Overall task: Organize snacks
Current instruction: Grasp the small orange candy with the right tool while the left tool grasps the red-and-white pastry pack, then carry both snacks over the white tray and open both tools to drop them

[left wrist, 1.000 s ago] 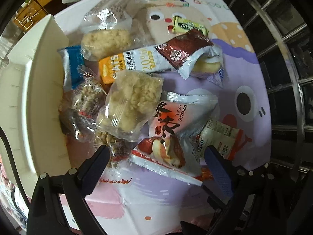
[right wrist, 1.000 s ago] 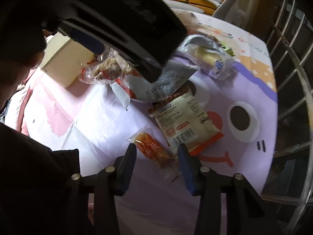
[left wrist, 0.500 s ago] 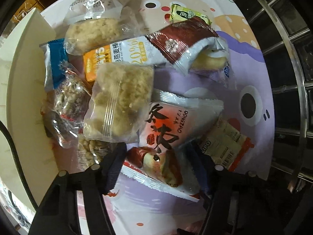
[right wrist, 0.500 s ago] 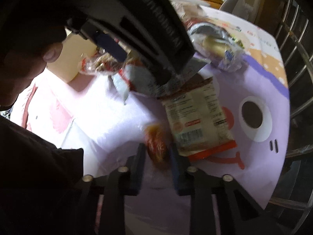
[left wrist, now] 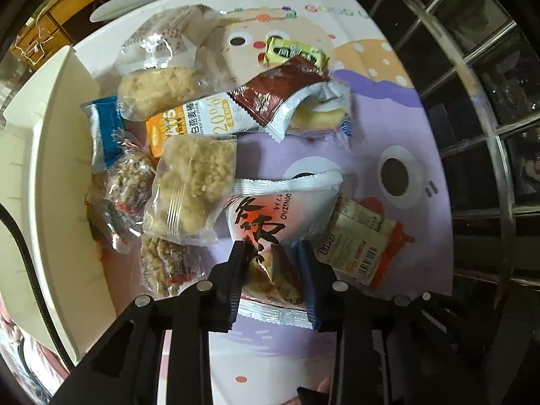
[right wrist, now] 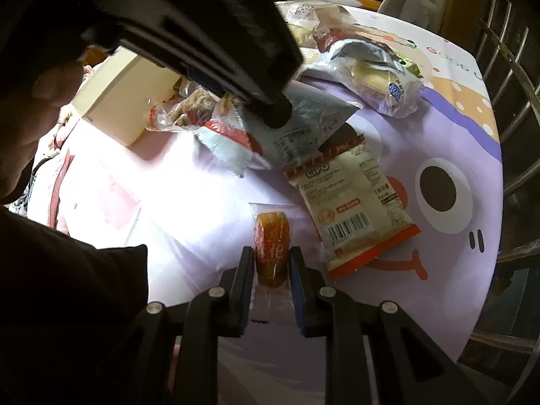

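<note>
A pile of wrapped snacks lies on the cartoon tablecloth (left wrist: pixel 388 128). My left gripper (left wrist: pixel 272 256) is shut on the lower end of a white and red Dongzao packet (left wrist: pixel 276 222), which also shows in the right wrist view (right wrist: pixel 297 135) under the left gripper's body. My right gripper (right wrist: pixel 272 263) is shut on a small orange-red wrapped sweet (right wrist: pixel 272 246), held just above the cloth. A beige and orange packet with a barcode (right wrist: pixel 351 209) lies right of the sweet; it also shows in the left wrist view (left wrist: pixel 361 239).
A cream storage box (left wrist: pixel 44 175) stands left of the pile, seen too in the right wrist view (right wrist: pixel 125 91). Rice-crisp bags (left wrist: pixel 192 182), a brown and silver cake packet (left wrist: pixel 290 91), an orange bar (left wrist: pixel 192 125) and a green sweet (left wrist: pixel 293 52) lie around. A metal rail (left wrist: pixel 499 155) runs along the right.
My left gripper moved in and closed on the Dongzao packet. My right gripper closed on the orange-red sweet, which has turned upright between the fingers.
</note>
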`<action>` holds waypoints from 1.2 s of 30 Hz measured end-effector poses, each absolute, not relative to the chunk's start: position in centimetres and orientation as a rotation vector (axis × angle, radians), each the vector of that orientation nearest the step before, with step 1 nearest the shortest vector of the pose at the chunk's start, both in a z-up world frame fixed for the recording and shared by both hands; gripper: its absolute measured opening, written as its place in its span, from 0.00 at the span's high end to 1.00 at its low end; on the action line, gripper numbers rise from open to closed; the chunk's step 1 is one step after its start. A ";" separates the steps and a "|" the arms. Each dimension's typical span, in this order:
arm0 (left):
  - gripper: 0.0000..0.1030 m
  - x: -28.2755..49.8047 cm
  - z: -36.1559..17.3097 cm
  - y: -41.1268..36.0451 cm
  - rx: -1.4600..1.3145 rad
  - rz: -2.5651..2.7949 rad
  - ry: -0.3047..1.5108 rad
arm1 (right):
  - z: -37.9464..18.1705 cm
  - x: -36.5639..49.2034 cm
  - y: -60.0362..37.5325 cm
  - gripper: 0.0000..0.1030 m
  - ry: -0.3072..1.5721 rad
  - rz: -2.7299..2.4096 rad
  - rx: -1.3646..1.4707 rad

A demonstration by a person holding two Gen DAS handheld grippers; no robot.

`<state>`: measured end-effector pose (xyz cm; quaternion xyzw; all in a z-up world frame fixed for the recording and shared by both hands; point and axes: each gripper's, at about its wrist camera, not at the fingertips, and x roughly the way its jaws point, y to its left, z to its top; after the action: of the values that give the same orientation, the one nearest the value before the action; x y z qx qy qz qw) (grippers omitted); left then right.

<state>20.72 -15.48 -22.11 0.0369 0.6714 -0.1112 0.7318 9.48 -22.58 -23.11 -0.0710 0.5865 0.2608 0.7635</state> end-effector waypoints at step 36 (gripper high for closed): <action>0.72 13.5 -6.2 5.2 -0.115 -0.264 0.980 | -11.9 10.3 -16.0 0.80 1.083 0.388 0.009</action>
<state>13.52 5.22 -6.17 -0.0549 0.4689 -0.1264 0.8725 10.31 -16.02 -11.88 0.0043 0.5123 0.1833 0.8390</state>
